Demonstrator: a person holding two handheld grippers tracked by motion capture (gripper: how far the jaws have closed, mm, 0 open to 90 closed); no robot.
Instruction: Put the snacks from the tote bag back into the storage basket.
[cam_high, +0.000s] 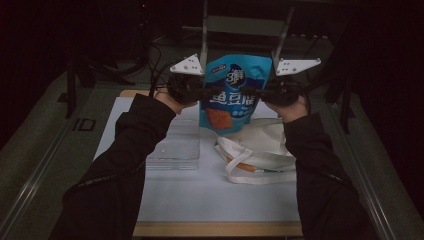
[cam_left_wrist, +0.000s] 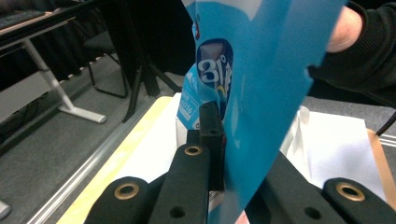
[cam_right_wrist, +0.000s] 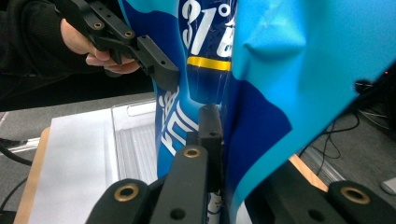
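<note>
Snack pouch (cam_high: 234, 92), blue with an orange picture low on its front, hangs upright in the air above the far part of the counter (cam_high: 210, 197) in the high view, pinched at mid-height on both side edges: the left hand-held gripper (cam_high: 200, 93) at its left edge, the right hand-held gripper (cam_high: 267, 94) at its right. Below it lie a clear plastic tray (cam_high: 175, 147) and, just beside that, a cream tote bag (cam_high: 262, 150), slack with its handles sprawled toward the person.

In the left gripper view, the left hand-held gripper (cam_left_wrist: 224, 154) has its jaws closed narrow on the pouch's blue film (cam_left_wrist: 261, 93), which runs up between them.

In the right gripper view, the right hand-held gripper (cam_right_wrist: 223, 154) is clamped on the opposite edge of the pouch (cam_right_wrist: 299, 70); farther off the left one (cam_right_wrist: 161, 70) bites the other edge, with the tray (cam_right_wrist: 133, 144) on the counter beneath.

My judgement: the lift is done and the pouch is under two-handed control. What is left is setting it down into the bag or tray, and neither yet holds it.
</note>
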